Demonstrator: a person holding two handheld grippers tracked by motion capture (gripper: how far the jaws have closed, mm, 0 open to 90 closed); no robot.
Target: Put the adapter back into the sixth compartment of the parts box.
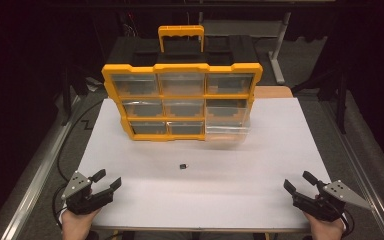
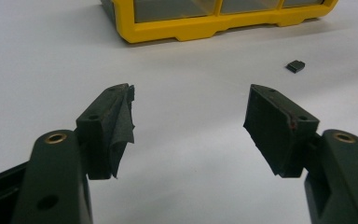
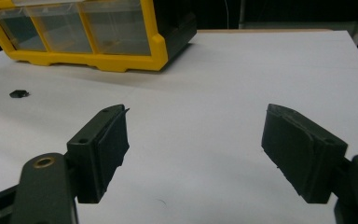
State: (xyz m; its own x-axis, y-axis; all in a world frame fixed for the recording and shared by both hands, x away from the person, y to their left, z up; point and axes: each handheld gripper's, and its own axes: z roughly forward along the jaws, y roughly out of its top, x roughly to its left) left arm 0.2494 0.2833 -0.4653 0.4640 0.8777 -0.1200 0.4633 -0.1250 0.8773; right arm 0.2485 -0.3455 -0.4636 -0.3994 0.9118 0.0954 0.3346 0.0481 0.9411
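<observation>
Two hand-held grippers rest at the near edge of the white table (image 1: pixel 260 165), both well apart from the yellow organizer (image 1: pixel 182 102) that stands at the far middle of the table. That organizer is upright, its front a grid of clear drawers in a yellow frame, with a yellow handle (image 1: pixel 181 36) rising from its top. Its lower right drawer (image 1: pixel 226 131) is pulled out past the frame toward the person.

A small black part (image 1: pixel 183 166) lies alone on the table in front of the organizer, near its middle column and clear of its frame. It sits between the two grippers but farther up the table, touching neither.

Left of the organizer and far nearer the person, the left gripper (image 1: pixel 106 181) has its jaws spread wide with nothing between them; in the left gripper view the small black part (image 2: pixel 296 66) shows beyond the jaw on that view's right, just short of the organizer's base (image 2: pixel 214 28). One pad (image 2: pixel 121 130) looks frayed at its edge.

Right of the organizer, the right gripper (image 1: pixel 298 182) is likewise wide open and empty. In the right gripper view the part (image 3: pixel 18 94) lies to the left, near the organizer's corner (image 3: pixel 156 51).
</observation>
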